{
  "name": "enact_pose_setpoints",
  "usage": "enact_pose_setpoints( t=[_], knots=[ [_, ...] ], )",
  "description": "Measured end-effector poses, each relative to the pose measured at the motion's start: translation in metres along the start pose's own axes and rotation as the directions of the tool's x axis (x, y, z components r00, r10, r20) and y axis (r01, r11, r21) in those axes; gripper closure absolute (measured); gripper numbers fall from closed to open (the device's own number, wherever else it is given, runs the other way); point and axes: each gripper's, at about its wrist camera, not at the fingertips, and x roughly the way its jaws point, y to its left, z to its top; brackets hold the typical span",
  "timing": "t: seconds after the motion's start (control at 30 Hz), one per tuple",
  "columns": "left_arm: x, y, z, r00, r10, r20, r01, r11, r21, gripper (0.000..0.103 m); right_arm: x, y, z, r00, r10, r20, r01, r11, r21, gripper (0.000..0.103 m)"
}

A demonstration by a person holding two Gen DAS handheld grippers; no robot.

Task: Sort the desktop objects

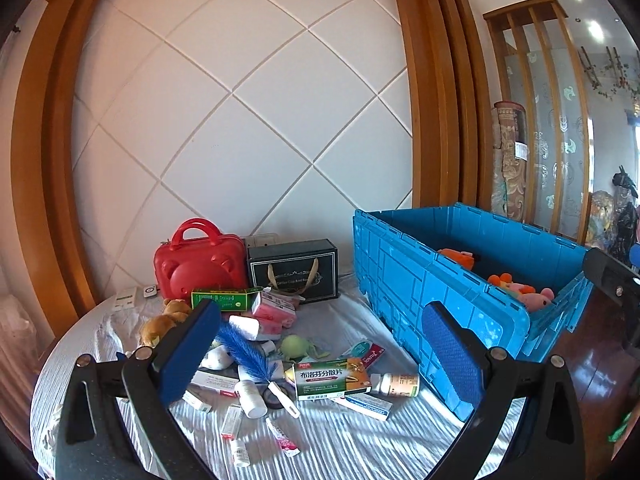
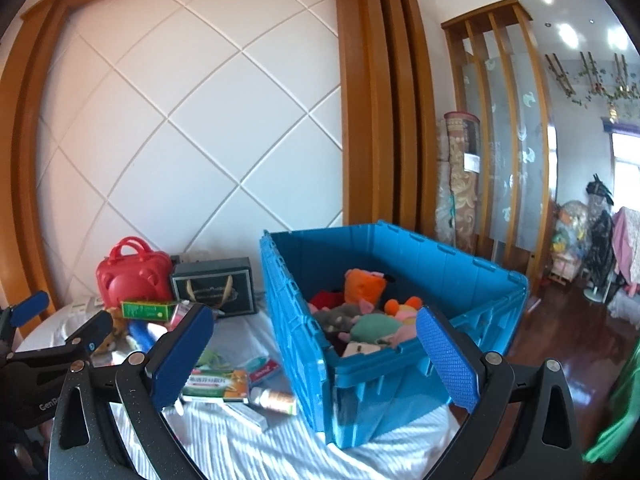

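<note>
A pile of small things lies on the white cloth: a green and orange medicine box (image 1: 332, 379), a pill bottle (image 1: 394, 385), a blue feather brush (image 1: 244, 350), a green plush (image 1: 294, 347), a brown teddy (image 1: 162, 320), tubes and cartons. My left gripper (image 1: 320, 352) is open and empty above the pile. My right gripper (image 2: 316, 354) is open and empty, held before the blue crate (image 2: 472, 276), which holds several plush toys (image 2: 364, 312). The left gripper also shows in the right wrist view (image 2: 60, 320).
A red bear-shaped case (image 1: 200, 264) and a dark gift box (image 1: 294, 270) stand at the back by the wall. The blue crate (image 1: 400, 264) fills the table's right side. Wooden floor (image 2: 580, 340) lies beyond the table's right edge.
</note>
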Motion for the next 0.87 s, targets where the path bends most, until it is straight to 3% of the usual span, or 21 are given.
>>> enact_pose_setpoints(
  t=[0.5, 0.7, 0.87],
  knots=[
    [-0.027, 0.007, -0.025, 0.997, -0.077, -0.024, 0.077, 0.997, -0.005, 0.001, -0.029, 0.01, -0.026, 0.999, -0.016, -0.039, 0.016, 1.0, -0.008, 0.0],
    [-0.028, 0.002, -0.035, 0.982, -0.176, -0.071, 0.177, 0.984, 0.003, 0.001, -0.036, 0.011, -0.029, 0.999, -0.024, -0.044, 0.024, 1.0, -0.005, 0.0],
    [-0.035, -0.001, -0.039, 0.986, -0.154, -0.062, 0.157, 0.987, 0.043, 0.001, -0.04, 0.011, -0.026, 0.999, -0.024, -0.036, 0.024, 1.0, 0.002, 0.0]
  ],
)
